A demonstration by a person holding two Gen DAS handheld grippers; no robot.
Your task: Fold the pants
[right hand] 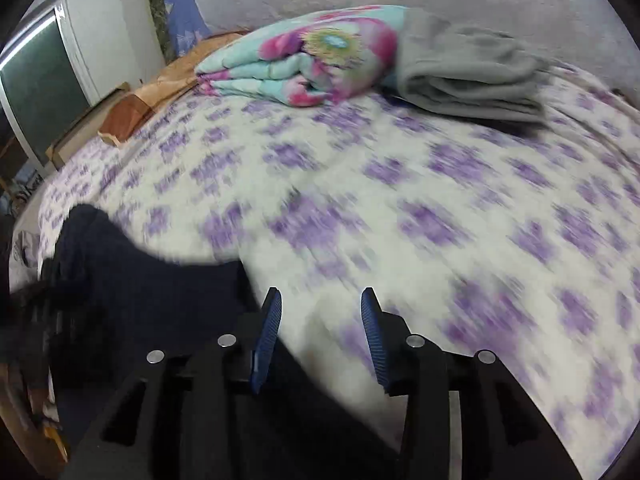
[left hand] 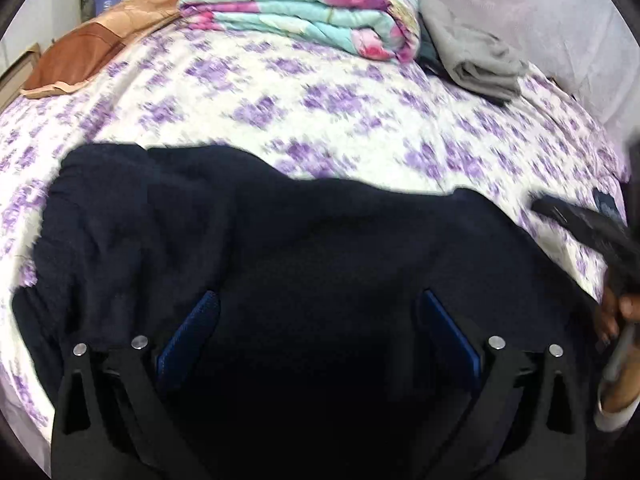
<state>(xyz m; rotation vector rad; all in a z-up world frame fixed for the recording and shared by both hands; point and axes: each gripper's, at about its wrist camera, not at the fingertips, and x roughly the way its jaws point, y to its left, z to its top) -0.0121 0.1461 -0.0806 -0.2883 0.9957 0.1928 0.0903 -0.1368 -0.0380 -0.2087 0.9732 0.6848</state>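
— Left wrist view: dark pants (left hand: 280, 248) spread on flowered bed (left hand: 340, 112), left tongs (left hand: 318, 324) wide above them, gripping nothing.
— Right wrist view: right tongs (right hand: 320, 328) partly open, empty, at pants edge (right hand: 160, 300).

Soft, even indoor light, heavy motion blur on the bedsheet (right hand: 400, 208), fisheye-bowed dark corners.

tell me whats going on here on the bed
A person with a claw in each hand is folding dark navy pants on a purple-flowered bedsheet. The left claw is wide open above the pants, gripping nothing. The right claw is open too, at the pants' edge, with only sheet between its fingers. A folded floral quilt and grey garment lie at the far side.
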